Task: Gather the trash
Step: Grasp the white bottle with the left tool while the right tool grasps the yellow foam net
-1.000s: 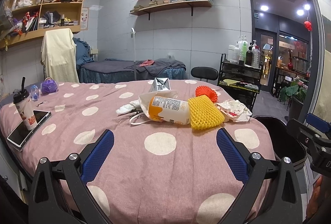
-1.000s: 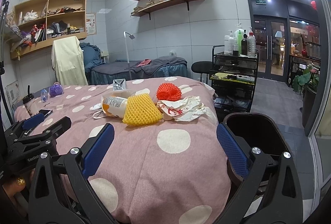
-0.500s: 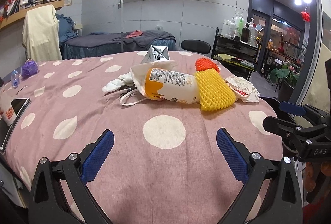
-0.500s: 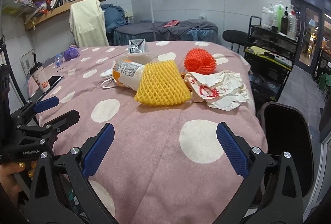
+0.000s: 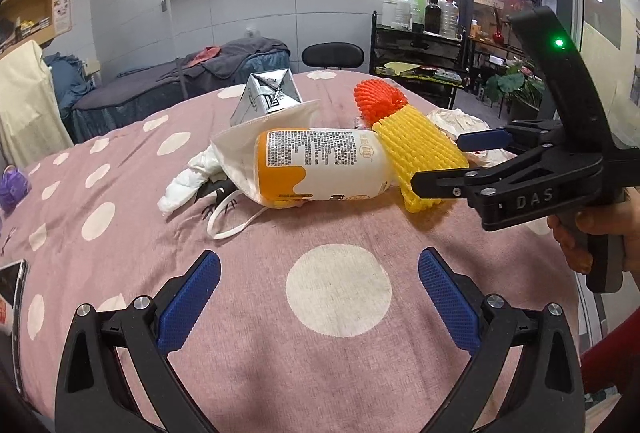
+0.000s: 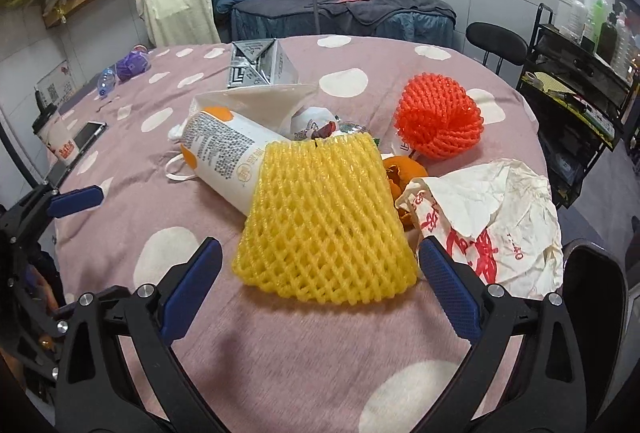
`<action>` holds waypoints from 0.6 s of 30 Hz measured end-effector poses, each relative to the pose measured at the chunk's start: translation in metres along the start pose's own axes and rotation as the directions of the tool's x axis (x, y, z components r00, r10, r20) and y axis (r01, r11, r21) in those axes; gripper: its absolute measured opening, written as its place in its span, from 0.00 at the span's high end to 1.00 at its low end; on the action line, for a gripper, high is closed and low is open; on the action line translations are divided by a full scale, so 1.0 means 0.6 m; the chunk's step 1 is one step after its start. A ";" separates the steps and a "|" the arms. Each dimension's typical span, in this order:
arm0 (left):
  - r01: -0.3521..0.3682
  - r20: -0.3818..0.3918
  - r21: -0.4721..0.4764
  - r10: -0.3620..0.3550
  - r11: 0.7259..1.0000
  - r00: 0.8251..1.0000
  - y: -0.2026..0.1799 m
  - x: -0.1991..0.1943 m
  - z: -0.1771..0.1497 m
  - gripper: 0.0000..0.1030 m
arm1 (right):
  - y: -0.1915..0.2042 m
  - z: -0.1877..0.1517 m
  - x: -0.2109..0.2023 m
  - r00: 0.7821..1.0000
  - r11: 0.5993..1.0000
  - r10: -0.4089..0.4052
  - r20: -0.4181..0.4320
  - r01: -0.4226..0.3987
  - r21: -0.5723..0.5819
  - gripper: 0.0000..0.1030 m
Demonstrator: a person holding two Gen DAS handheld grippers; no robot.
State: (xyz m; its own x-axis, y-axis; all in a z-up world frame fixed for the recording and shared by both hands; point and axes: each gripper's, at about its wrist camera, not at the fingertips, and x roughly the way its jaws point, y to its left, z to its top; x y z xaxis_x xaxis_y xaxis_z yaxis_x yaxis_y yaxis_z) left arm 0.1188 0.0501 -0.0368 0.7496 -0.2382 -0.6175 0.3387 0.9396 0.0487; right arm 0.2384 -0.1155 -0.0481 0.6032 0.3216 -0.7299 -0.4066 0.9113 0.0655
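Note:
A pile of trash lies on the pink polka-dot table (image 5: 336, 333). A white and orange bottle (image 5: 320, 167) lies on its side in a white face mask (image 5: 256, 137). A yellow foam net (image 6: 326, 221) rests against it, with an orange foam net (image 6: 438, 115), orange peel (image 6: 402, 173), a crumpled white paper bag (image 6: 492, 213) and a silver carton (image 6: 256, 67) around it. My right gripper (image 6: 318, 287) is open, its fingers on either side of the yellow net's near edge. My left gripper (image 5: 320, 301) is open and empty, short of the bottle.
A black bin (image 6: 596, 285) stands off the table's right edge. A drink cup (image 6: 56, 139) and a phone (image 6: 90, 133) sit at the table's left. A purple item (image 6: 130, 63) lies far left. A black cart (image 6: 580, 81) with bottles stands to the right.
Both grippers have moved forward and lower toward the trash pile. The right gripper has closed in until its fingers flank the yellow net. Both stay open.

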 end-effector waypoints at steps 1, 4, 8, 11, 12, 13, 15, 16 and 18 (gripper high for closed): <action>0.000 -0.002 0.018 0.000 1.000 1.000 -0.001 0.003 0.003 0.06 | 0.000 -0.002 0.004 1.000 1.000 -0.001 -0.005 0.001 -0.006 0.11; 0.007 -0.005 0.093 -0.006 0.996 1.000 -0.008 0.012 0.013 0.06 | -0.006 -0.001 0.022 1.000 1.000 0.001 -0.032 -0.001 -0.002 0.41; 0.001 0.010 0.228 -0.003 0.974 1.000 -0.018 0.022 0.029 0.06 | -0.024 -0.003 0.021 0.998 0.997 0.059 -0.027 -0.058 0.053 0.58; 0.028 -0.011 0.329 -0.026 0.944 1.000 -0.021 0.034 0.053 0.06 | -0.034 -0.005 -0.005 0.994 0.991 0.110 0.010 -0.110 0.080 0.63; 0.040 -0.019 0.362 -0.035 0.931 0.999 -0.023 0.038 0.060 0.07 | -0.037 -0.005 -0.017 0.993 0.989 0.118 0.024 -0.120 0.088 0.63; 0.053 -0.029 0.408 -0.045 0.912 0.999 -0.026 0.044 0.068 0.07 | -0.041 -0.006 -0.029 0.992 0.988 0.122 0.038 -0.125 0.091 0.63; 0.073 -0.062 0.507 -0.048 0.859 0.997 -0.035 0.062 0.084 0.11 | -0.048 -0.008 -0.052 0.990 0.986 0.130 0.063 -0.136 0.100 0.64; 0.087 -0.087 0.552 -0.047 0.829 0.995 -0.041 0.072 0.091 0.13 | -0.052 -0.010 -0.063 0.988 0.984 0.134 0.073 -0.141 0.107 0.64; 0.140 -0.157 0.637 -0.049 0.758 0.986 -0.054 0.097 0.106 0.15 | -0.058 -0.016 -0.081 0.986 0.981 0.142 0.085 -0.151 0.119 0.64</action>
State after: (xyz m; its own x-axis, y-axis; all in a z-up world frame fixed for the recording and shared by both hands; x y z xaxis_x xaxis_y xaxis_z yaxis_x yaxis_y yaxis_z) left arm 0.1877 -0.0097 -0.0247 0.6333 -0.2427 -0.7349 0.7235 0.5227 0.4508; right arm 0.2166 -0.1654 -0.0211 0.5959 0.4681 -0.6525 -0.4082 0.8763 0.2558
